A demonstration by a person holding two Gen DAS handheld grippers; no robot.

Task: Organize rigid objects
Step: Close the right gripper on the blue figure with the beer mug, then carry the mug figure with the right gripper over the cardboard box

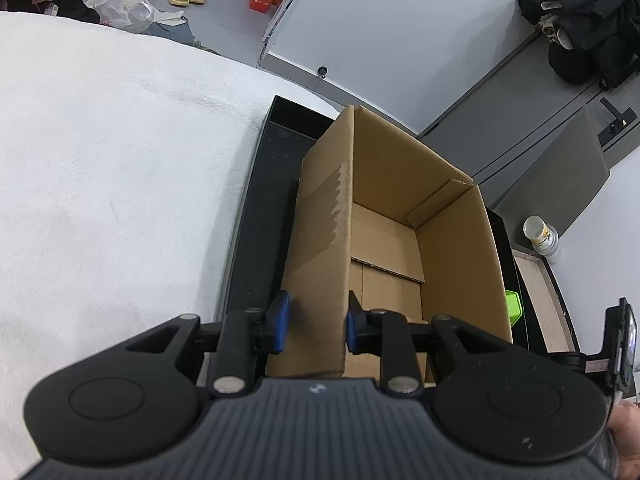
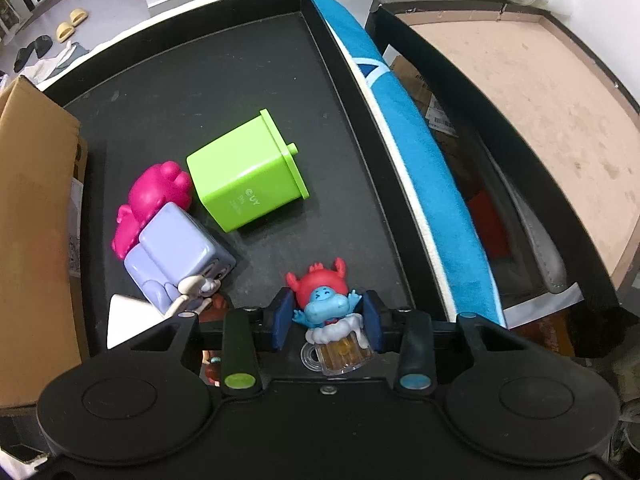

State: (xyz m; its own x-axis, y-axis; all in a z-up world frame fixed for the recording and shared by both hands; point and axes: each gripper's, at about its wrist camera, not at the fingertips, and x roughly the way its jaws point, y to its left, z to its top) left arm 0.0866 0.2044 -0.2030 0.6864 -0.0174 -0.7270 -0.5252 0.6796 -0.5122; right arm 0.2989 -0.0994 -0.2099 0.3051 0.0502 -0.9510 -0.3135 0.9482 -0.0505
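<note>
The cardboard box (image 1: 400,240) filled the left view's centre, its near wall clamped in the left gripper (image 1: 316,326). Low centre in the right view, the right gripper (image 2: 327,320) pinched the blue figurine (image 2: 326,308), standing upright inside the black tray (image 2: 240,60).

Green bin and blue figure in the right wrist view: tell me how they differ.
The green bin lies tipped on its side, clear of the right gripper; the blue figure sits between that gripper's fingers, which press its sides. The green bin is a plain, boxy, one-colour shape; the blue figure is a sculpted character with a red headpiece atop a clear mug. The green bin looks much the larger. Both are hard plastic items over the black tray.
</note>
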